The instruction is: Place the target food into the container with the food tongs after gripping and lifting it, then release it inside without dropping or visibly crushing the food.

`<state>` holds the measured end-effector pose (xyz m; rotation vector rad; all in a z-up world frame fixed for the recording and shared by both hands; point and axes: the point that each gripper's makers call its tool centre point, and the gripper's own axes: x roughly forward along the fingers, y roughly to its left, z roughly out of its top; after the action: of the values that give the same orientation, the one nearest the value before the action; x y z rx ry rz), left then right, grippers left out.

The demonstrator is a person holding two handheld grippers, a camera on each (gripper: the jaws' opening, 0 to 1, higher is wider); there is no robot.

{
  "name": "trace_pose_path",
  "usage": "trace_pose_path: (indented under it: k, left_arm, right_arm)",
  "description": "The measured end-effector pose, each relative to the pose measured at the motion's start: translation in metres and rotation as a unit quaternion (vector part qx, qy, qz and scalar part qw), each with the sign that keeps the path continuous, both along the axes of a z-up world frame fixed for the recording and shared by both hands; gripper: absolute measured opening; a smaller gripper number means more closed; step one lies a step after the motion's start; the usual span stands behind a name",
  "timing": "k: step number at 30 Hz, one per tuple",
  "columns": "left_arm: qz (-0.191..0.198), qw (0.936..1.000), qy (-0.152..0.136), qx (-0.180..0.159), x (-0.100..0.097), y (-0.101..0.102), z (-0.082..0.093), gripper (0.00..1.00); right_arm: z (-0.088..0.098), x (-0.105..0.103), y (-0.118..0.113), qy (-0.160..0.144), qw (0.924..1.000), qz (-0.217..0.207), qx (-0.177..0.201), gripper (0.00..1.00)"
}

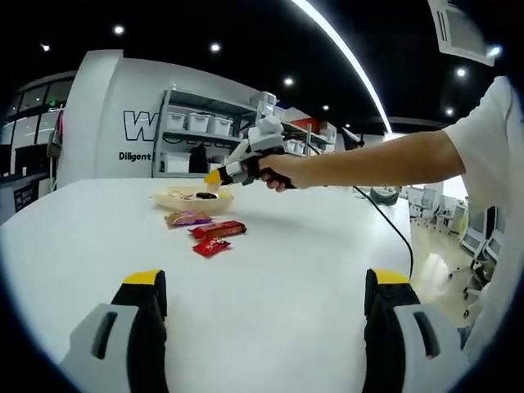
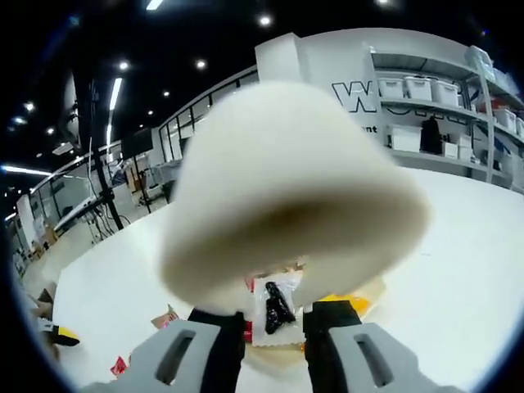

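A big white, soft-looking lump of food [image 2: 286,188] sits blurred and very close in the right gripper view. My right gripper [image 2: 274,315] appears shut on its lower end, and most of the fingers are hidden by it. Below it lies the shallow beige container [image 2: 368,295], holding a clear packet with a dark piece [image 2: 277,307]. In the left gripper view, a person's hand holds the right gripper [image 1: 237,170] just above the container [image 1: 192,198]. My left gripper [image 1: 268,282] stands wide open over bare table, holding nothing.
Snack packets lie in front of the container: a purple-orange one [image 1: 187,218] and two red ones [image 1: 218,229] [image 1: 210,246]. A black cable [image 1: 385,217] trails across the white table. Shelving with white bins [image 1: 196,123] stands behind.
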<state>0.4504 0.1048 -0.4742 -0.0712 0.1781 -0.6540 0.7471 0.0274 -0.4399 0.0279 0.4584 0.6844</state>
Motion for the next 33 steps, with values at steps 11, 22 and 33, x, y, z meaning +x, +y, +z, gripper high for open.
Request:
trace_pose_path:
  k: [11, 22, 33]
  left_arm:
    - [0.005, 0.9998, 0.005, -0.018, 0.002, 0.003, 0.002, 0.99]
    - [0.005, 0.9998, 0.012, -0.018, 0.003, 0.003, 0.001, 0.99]
    - [0.005, 0.9997, 0.017, -0.019, 0.003, 0.003, 0.0, 0.99]
  right_arm:
    - [0.009, -0.032, 0.002, 0.006, 0.9997, 0.024, 0.003, 0.21]
    - [-0.003, -0.07, 0.008, 0.032, 0.9965, 0.075, -0.019, 0.21]
    - [-0.023, -0.091, 0.014, 0.046, 0.9929, 0.103, -0.038, 0.21]
